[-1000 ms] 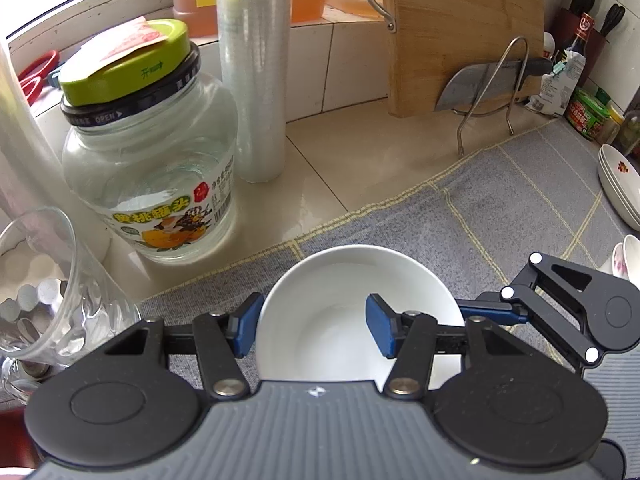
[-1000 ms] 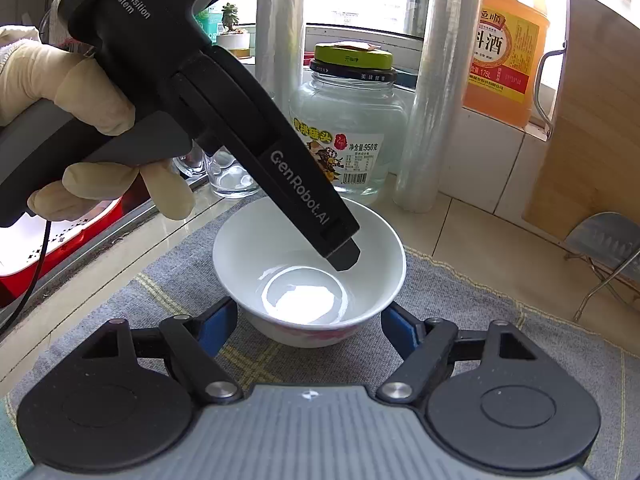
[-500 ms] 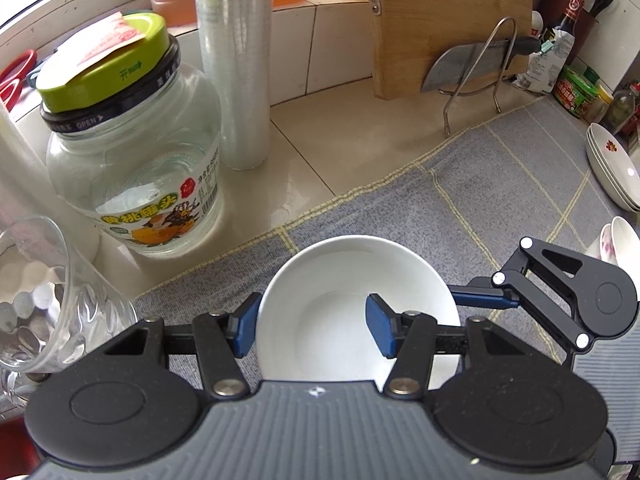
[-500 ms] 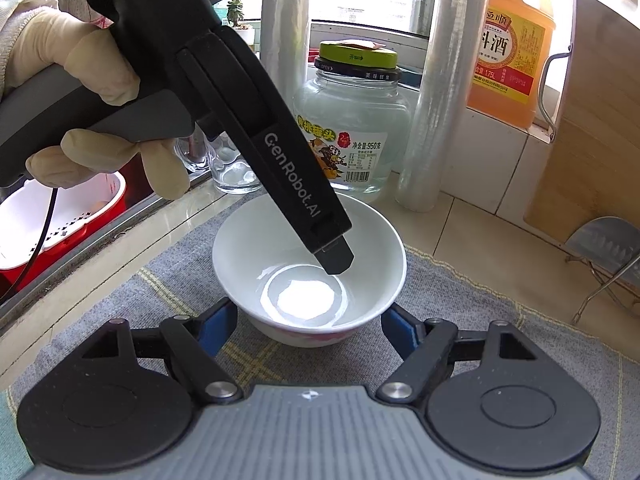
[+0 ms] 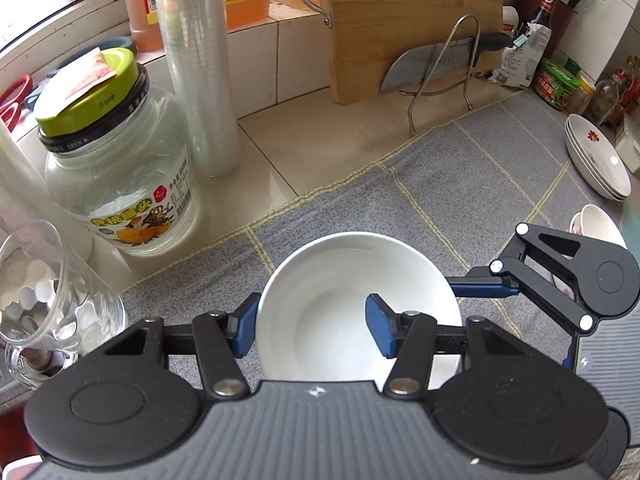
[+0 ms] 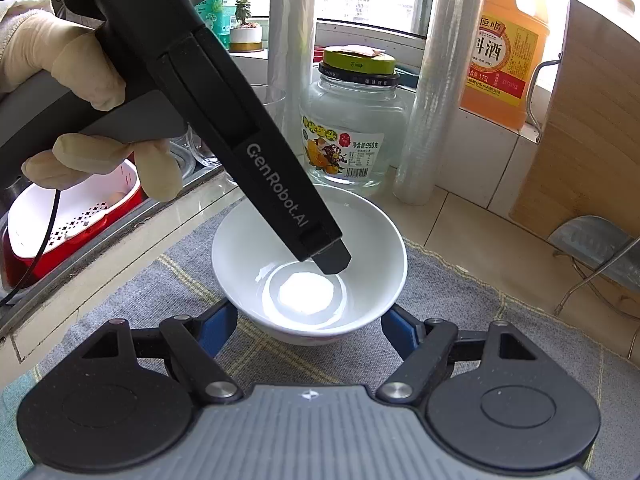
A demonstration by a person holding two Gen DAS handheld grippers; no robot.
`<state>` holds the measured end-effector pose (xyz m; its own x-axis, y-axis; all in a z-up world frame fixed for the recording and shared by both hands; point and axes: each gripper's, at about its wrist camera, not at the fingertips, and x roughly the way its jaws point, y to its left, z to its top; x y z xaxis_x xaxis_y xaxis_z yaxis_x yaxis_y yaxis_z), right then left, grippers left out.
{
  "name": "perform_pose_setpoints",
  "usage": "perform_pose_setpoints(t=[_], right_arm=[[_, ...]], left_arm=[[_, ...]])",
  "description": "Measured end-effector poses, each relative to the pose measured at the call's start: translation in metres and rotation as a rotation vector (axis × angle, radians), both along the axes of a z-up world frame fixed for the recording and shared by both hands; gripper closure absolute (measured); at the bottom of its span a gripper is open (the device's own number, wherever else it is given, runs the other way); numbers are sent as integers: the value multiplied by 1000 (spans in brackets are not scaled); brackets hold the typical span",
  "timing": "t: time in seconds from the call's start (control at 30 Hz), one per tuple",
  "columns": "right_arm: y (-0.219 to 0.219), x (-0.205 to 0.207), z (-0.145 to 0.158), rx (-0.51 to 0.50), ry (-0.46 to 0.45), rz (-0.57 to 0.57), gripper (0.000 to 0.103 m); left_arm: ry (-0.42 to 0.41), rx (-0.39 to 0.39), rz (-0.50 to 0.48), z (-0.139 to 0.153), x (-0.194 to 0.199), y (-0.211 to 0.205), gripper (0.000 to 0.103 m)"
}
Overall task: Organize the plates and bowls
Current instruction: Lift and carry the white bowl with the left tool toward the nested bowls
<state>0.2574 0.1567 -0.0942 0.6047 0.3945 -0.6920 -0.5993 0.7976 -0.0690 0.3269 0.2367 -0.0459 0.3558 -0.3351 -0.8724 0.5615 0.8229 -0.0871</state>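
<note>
A white bowl (image 5: pixel 344 280) (image 6: pixel 360 240) sits on the grey mat. My left gripper (image 5: pixel 310 326) straddles the bowl's near-left rim, one blue pad outside the wall and one inside; the jaws stand wide and I cannot see them pinch the rim. My right gripper (image 6: pixel 308 330) is open, its blue pads on either side of the bowl's base, apart from it. It shows in the left wrist view (image 5: pixel 560 276) at the bowl's right. A stack of white plates (image 5: pixel 598 160) and a small bowl (image 5: pixel 596 224) sit at the far right.
A glass jar with a green lid (image 5: pixel 116 168), a cling-film roll (image 5: pixel 200 68) and a drinking glass (image 5: pixel 48 300) stand left of the bowl. A cutting board (image 5: pixel 412 20) and a cleaver on a rack (image 5: pixel 436 64) stand behind. A red-and-white basket (image 6: pixel 68 216) lies in the sink.
The left gripper and its view have risen and pulled back a little; the jar and board look farther. The bowl stays between both grippers. The right gripper has hardly moved.
</note>
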Motion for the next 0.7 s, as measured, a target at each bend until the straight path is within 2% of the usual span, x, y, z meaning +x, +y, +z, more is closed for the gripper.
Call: perform_pose_setpoints(t=[0.37, 0.7], right_arm=[[-31, -35, 23, -4, -22, 8, 20], [-75, -68, 40, -3, -41, -5, 20]], left_arm=[[-33, 4, -16, 21, -35, -33, 49], [-59, 10, -51, 39, -68, -80, 48]])
